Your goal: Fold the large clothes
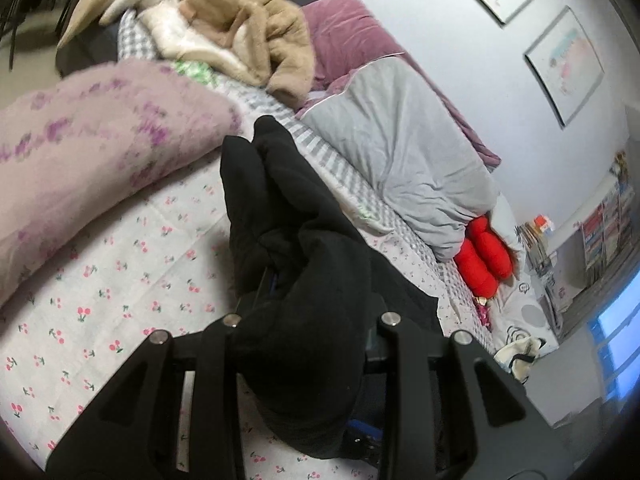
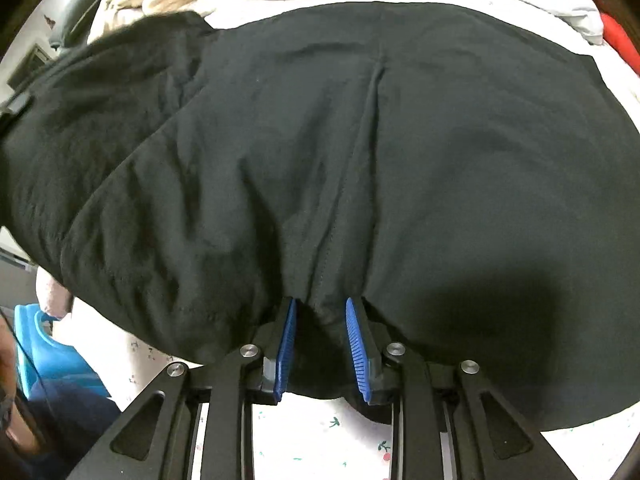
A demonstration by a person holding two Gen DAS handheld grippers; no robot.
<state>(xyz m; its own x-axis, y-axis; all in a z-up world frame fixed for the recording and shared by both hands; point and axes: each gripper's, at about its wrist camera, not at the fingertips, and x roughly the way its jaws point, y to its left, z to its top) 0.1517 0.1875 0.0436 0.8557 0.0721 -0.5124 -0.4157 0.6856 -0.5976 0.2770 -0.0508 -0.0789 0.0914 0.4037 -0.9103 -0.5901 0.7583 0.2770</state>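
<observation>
A large black garment [image 2: 400, 160] lies spread across the cherry-print bed sheet [image 2: 320, 440] in the right wrist view. My right gripper [image 2: 322, 312] pinches the garment's near edge between its blue pads [image 2: 356, 344]. In the left wrist view, my left gripper [image 1: 304, 320] is shut on a bunched part of the same black garment [image 1: 280, 220], lifted above the sheet [image 1: 120, 300]; the cloth hides its fingertips.
A purple floral duvet [image 1: 80, 152] lies at left, a tan plush coat [image 1: 248, 28] at the far end, a grey quilt [image 1: 400, 140] and a red plush toy [image 1: 484, 256] by the wall. A blue object [image 2: 44, 348] sits beside the bed.
</observation>
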